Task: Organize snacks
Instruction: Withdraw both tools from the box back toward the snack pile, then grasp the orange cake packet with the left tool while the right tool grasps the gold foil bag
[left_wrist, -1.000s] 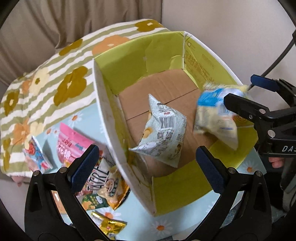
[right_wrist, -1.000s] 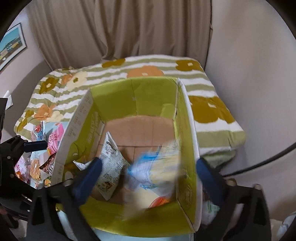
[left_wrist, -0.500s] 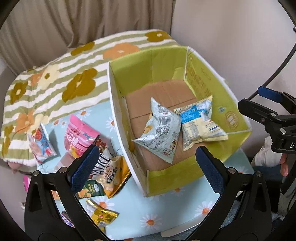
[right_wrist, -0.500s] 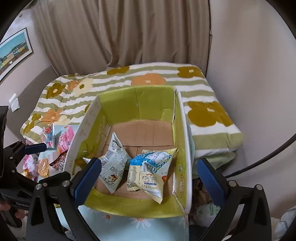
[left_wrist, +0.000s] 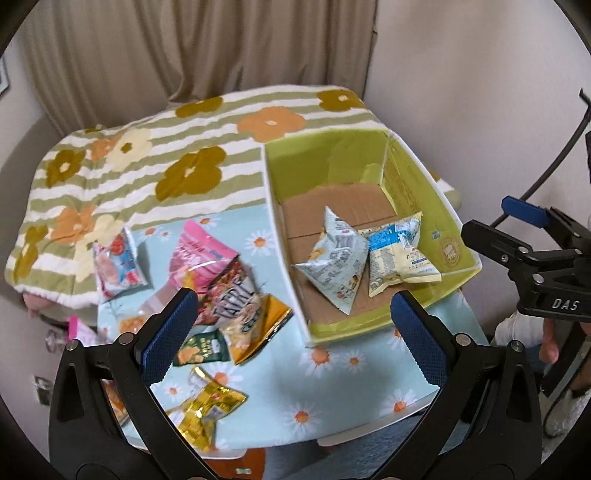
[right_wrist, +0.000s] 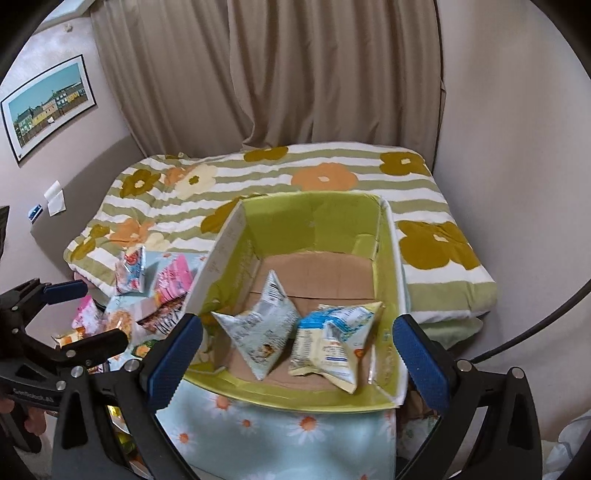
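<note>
Left gripper: left gripper (left_wrist: 291, 321) hangs wide open with nothing between its blue pads, up above the table's near edge, left of the green cardboard box (left_wrist: 373, 321).
Right gripper: right gripper (right_wrist: 295, 350) is spread just as wide and empty, hovering over the box's near wall.
Box contents: two packets lie on the brown floor of the box, a grey-white snack pouch (left_wrist: 332, 264) on the left and a blue-and-yellow snack packet (left_wrist: 400, 254) to its right, touching at their inner edges; the far half of the box floor is bare.
Outside the box: the loose pile sits left of the box on the daisy tablecloth (left_wrist: 332, 391): a pink bag (left_wrist: 199, 251), a dark pretzel-style bag (left_wrist: 232, 291), a small green packet (left_wrist: 203, 345), a gold packet (left_wrist: 208, 406) and a red-and-blue pouch (left_wrist: 118, 264) farthest from the box.
Progress: my read is an early stage, with most snacks waiting outside the box.
Risk one: the pile overlaps, so closing on one bag could drag its neighbour along.
Risk two: puffed foil is slippery; a shallow pinch at a corner could let a bag slide out over the box wall.
Risk three: the gold packet lies close to the near table edge; a nudge could send it off.
Risk four: a low swing from the pile could clip the box's tall left wall and shove the box.
</note>
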